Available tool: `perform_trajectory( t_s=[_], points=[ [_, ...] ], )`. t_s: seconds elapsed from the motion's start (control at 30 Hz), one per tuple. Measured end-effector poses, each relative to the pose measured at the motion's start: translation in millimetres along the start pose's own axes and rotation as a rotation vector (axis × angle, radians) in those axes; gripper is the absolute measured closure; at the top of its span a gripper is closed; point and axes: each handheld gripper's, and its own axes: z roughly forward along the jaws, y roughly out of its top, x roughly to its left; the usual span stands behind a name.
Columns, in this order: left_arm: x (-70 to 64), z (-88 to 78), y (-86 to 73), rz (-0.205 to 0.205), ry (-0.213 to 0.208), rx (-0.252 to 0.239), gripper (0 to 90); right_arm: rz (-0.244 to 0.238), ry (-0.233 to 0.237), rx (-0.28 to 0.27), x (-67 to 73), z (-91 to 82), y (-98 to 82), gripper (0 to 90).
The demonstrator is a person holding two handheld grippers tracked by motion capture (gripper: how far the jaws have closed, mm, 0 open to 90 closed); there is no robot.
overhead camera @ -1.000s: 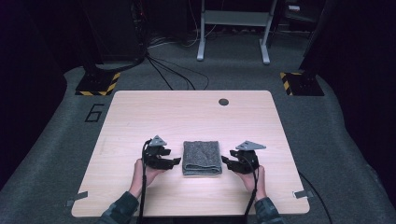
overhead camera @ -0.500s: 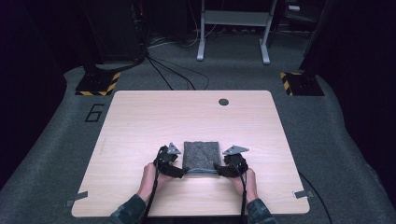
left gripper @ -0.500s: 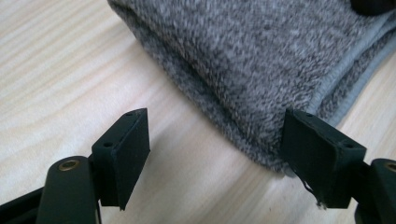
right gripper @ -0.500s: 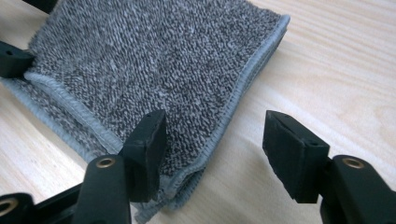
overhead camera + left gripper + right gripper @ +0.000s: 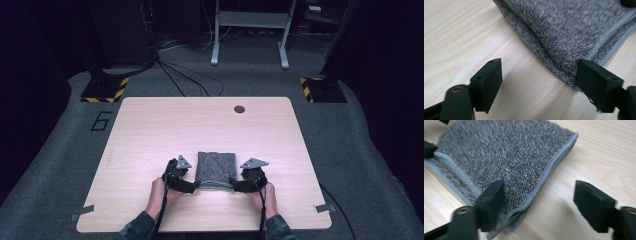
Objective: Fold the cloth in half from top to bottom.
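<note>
**Two tools at the near corners of the folded towel**

Two hands come in from my edge of the bench [image 5: 150, 130], forearms running nearly parallel and each wrist angled slightly inward. My left tool [image 5: 192, 186] sits at the towel's near left corner, my right tool [image 5: 234, 186] at its near right corner, both held low over the wood with their grey plates facing up.

The folded grey towel [image 5: 216, 169] lies flat between them, toward my side of the bench and about midway across it.

In the left gripper view my left tool's jaws stand wide apart and have just been opening; one jaw rests against the towel's corner edge [image 5: 571, 72], the other is over bare wood, and nothing is pinched. In the right gripper view my right tool's jaws are likewise spread and have just been opening; one jaw lies over the towel's folded corner [image 5: 524, 205], the other stands clear on the wood beside it, with no grip on the cloth
</note>
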Motion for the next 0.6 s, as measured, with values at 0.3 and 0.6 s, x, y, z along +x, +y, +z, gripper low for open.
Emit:
perform_trajectory(
  t_s=[0.3, 0.6],
  points=[
    [14.4, -39.4, -17.6, -0.064, 0.063, -0.073, 14.4, 0.040, -0.004, -0.064, -16.4, -32.2, 1.5, 14.7],
    [43.3, -75.6, -64.6, -0.161, 0.178, -0.052, 12.9, 0.107, -0.113, -0.049, -50.8, -62.9, -30.5, 11.8]
  ],
)
